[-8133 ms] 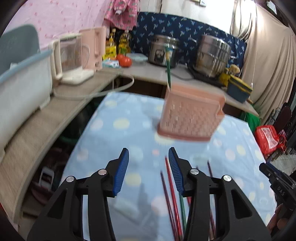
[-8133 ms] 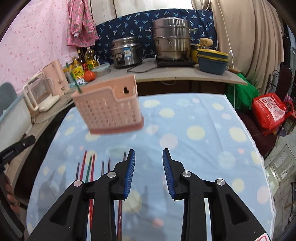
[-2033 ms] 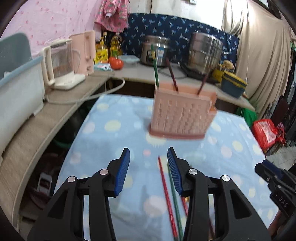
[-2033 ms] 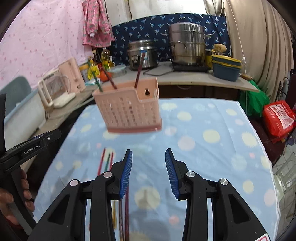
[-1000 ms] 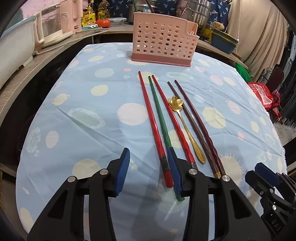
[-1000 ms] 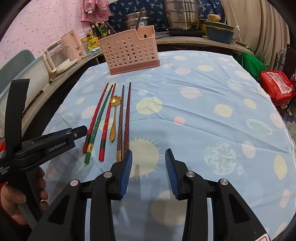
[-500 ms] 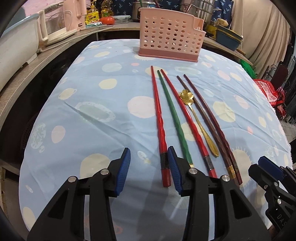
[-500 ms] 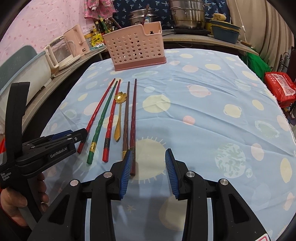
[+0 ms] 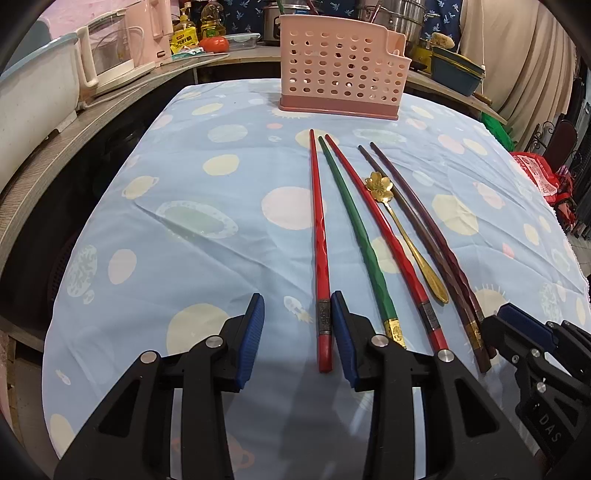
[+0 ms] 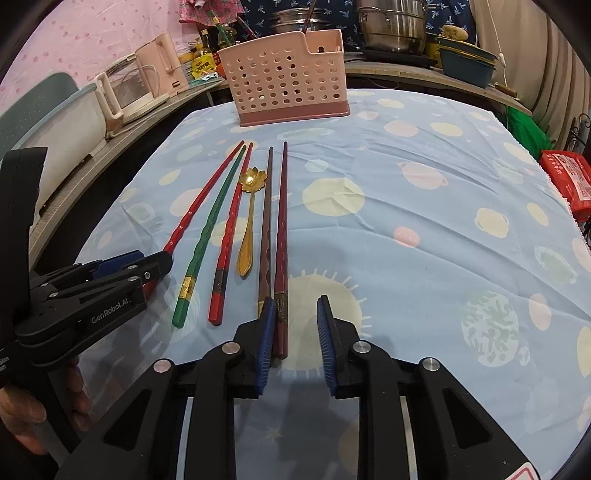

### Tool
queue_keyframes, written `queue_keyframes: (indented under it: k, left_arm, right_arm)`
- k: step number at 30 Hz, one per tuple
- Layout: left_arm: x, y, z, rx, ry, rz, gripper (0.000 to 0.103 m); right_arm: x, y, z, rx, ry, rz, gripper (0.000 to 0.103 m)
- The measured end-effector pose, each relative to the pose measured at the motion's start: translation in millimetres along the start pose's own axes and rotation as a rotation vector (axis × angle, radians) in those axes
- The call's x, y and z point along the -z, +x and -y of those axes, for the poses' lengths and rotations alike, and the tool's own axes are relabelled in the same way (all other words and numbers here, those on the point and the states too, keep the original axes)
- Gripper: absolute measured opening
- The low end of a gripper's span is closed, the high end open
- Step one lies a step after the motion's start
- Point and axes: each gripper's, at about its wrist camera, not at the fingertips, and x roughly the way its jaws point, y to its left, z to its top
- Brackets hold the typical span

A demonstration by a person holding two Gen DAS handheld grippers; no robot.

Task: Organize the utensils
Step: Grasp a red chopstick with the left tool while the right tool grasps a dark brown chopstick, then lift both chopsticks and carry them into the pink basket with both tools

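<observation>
Several chopsticks and a gold flower spoon (image 9: 400, 229) lie side by side on the blue spotted tablecloth (image 9: 184, 206). A pink perforated utensil basket (image 9: 340, 70) stands at the far end with a few chopsticks in it. My left gripper (image 9: 297, 334) is open low over the cloth; the near end of the leftmost red chopstick (image 9: 319, 236) lies between its fingers. My right gripper (image 10: 295, 334) is open, with the near end of the rightmost dark red chopstick (image 10: 281, 236) just inside its left finger. The spoon (image 10: 248, 221) and basket (image 10: 288, 77) also show in the right wrist view.
A green chopstick (image 9: 354, 229), a second red one (image 9: 384, 236) and a brown one (image 10: 265, 229) lie between. A counter behind holds kettles (image 10: 147, 88), pots (image 10: 391, 22) and bowls (image 9: 454, 70). A red bag (image 10: 569, 177) sits right of the table.
Both grippers have dropped from facing the basket to low over the near ends of the chopsticks and moved slightly forward. Each now has a chopstick end between its open fingers.
</observation>
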Motion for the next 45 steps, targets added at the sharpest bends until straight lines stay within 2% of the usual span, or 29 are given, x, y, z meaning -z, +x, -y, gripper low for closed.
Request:
queue_keyframes:
  k: [9, 13, 15, 18, 20, 22, 34, 45]
  left_arm:
    - [1, 0, -2, 0.01, 0.004, 0.006, 0.035]
    - [2, 0, -2, 0.012, 0.003, 0.005, 0.033]
    - [2, -1, -2, 0.014, 0.003, 0.004, 0.031]
    - [4, -3, -3, 0.019, 0.003, 0.002, 0.023]
    - [7, -5, -4, 0.028, 0.003, 0.002, 0.013]
    - [8, -7, -5, 0.038, 0.007, 0.0, 0.008]
    - [14, -29, -9, 0.074, -0.015, 0.014, 0.007]
    - [-6, -79, -18, 0.098, -0.044, 0.125, 0.007]
  right_arm:
    - [2, 6, -7, 0.027, -0.04, 0.004, 0.016]
    - [3, 5, -5, 0.033, -0.041, 0.006, 0.008]
    - [3, 4, -4, 0.03, -0.038, 0.005, 0.008]
    - [3, 4, -4, 0.029, -0.041, 0.006, 0.008]
    - [4, 3, -3, 0.027, -0.04, 0.007, 0.007]
    - [5, 1, -2, 0.022, -0.035, 0.006, 0.007]
    - [5, -21, 10, 0.007, 0.012, 0.035, 0.007]
    - [-16, -66, 18, -0.011, 0.038, 0.141, 0.007]
